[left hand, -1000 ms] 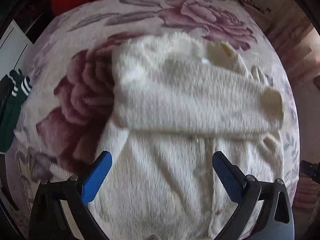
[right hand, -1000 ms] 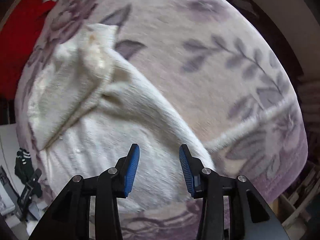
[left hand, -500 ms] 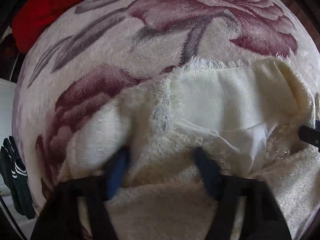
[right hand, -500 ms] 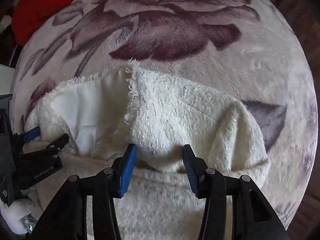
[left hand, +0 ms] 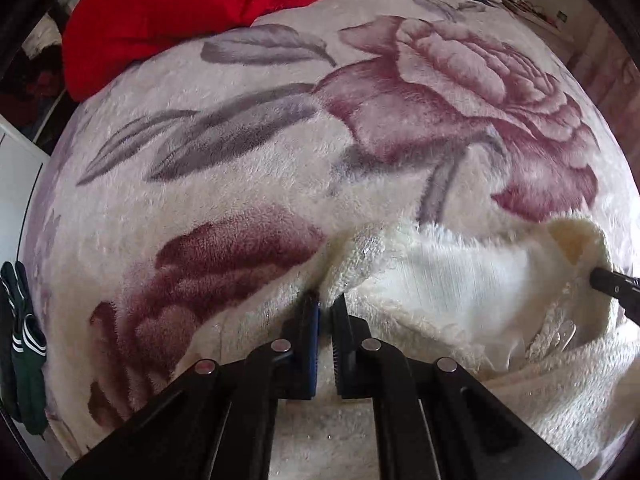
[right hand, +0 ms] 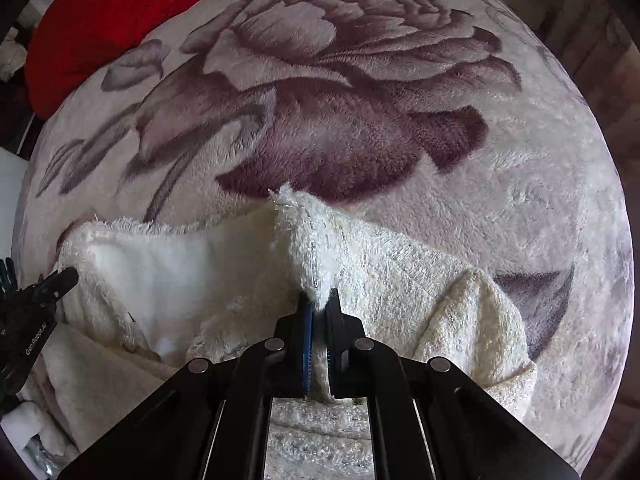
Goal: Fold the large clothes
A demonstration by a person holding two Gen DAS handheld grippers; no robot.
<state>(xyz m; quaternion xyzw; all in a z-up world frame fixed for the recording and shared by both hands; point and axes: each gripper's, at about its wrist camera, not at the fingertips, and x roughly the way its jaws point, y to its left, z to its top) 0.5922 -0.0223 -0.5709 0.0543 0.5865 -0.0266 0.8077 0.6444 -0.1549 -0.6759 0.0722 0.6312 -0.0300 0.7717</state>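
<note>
A fluffy cream-white sweater (left hand: 460, 280) lies on a flowered plush blanket (left hand: 280, 160). My left gripper (left hand: 325, 300) is shut on the sweater's left edge corner. My right gripper (right hand: 318, 300) is shut on the sweater (right hand: 400, 280) at a raised fold of its upper edge. The smooth white lining (right hand: 180, 268) shows between the two grips. The right gripper's tip shows at the right edge of the left wrist view (left hand: 612, 284). The left gripper shows at the left edge of the right wrist view (right hand: 36, 304).
A red garment (left hand: 192, 12) lies at the blanket's far left corner; it also shows in the right wrist view (right hand: 100, 24). A dark green striped piece of clothing (left hand: 22, 340) hangs at the left, beside a white surface (left hand: 16, 184). The blanket (right hand: 360, 120) stretches beyond the sweater.
Both grippers have closed on the sweater's upper edge, from open half a second ago. They moved from the lower body of the sweater to its far edge.
</note>
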